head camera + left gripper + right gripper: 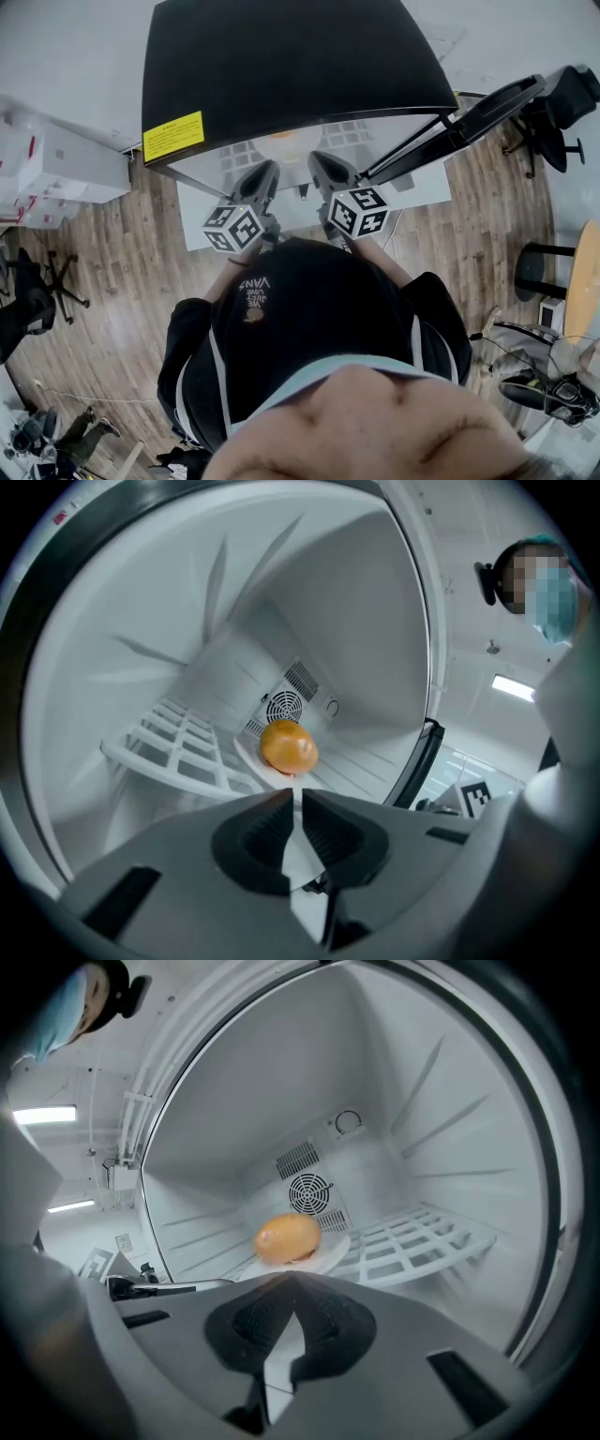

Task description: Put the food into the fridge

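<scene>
The fridge stands on a wood plank floor, its door swung open to its right, with an office chair well off to its left. Inside, the round orange food sits on a white plate before the rear fan vent, beside a wire shelf. The left gripper and right gripper hover at the fridge's mouth, jaws clenched on nothing. From above, the fridge's black top hides its interior.

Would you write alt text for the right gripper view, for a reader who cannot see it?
A round orange food item sits on a white plate inside an open fridge, beside a wire shelf. The shut, empty right gripper points toward it.
</scene>
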Action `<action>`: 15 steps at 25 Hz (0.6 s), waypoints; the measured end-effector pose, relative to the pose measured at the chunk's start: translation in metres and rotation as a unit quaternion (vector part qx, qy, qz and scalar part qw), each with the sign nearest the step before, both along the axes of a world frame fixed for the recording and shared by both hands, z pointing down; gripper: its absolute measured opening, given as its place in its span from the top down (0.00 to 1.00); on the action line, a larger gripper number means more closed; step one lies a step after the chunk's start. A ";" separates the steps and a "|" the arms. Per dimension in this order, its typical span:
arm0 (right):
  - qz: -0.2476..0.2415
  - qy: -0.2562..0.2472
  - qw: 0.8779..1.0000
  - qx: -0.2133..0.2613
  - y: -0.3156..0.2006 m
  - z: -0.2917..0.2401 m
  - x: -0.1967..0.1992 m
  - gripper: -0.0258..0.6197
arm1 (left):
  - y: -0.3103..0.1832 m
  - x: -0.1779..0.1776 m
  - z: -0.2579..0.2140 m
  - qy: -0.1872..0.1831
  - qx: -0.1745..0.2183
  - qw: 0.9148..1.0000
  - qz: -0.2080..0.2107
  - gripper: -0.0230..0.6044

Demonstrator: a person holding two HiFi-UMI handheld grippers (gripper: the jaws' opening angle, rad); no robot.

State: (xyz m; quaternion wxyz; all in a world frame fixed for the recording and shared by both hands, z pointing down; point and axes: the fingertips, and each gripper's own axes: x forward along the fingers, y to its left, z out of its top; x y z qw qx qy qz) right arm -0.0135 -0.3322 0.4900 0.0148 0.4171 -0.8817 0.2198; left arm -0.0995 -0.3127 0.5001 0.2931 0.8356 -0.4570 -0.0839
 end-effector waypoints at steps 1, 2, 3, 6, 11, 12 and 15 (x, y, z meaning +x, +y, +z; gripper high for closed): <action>0.000 0.000 1.000 0.000 -0.001 0.000 0.000 0.94 | -0.001 0.000 0.000 0.000 0.000 1.000 0.000 0.90; 0.001 -0.001 1.000 -0.001 -0.001 0.000 0.000 0.94 | -0.001 0.000 0.000 0.001 0.000 1.000 0.000 0.90; 0.001 -0.001 1.000 -0.001 -0.002 0.000 0.000 0.94 | -0.002 0.000 0.000 0.001 -0.001 1.000 0.000 0.90; 0.000 -0.001 1.000 -0.001 -0.004 0.000 -0.001 0.94 | -0.003 -0.001 0.001 0.001 -0.002 1.000 -0.001 0.90; -0.001 0.001 1.000 0.001 -0.007 0.000 -0.002 0.94 | -0.005 -0.003 0.003 0.003 -0.006 1.000 -0.003 0.90; -0.001 0.002 1.000 0.001 -0.007 0.000 -0.002 0.94 | -0.005 -0.003 0.003 0.003 -0.007 1.000 -0.003 0.90; -0.002 0.003 1.000 0.001 -0.007 0.000 -0.002 0.94 | -0.005 -0.003 0.003 0.008 -0.009 1.000 -0.006 0.90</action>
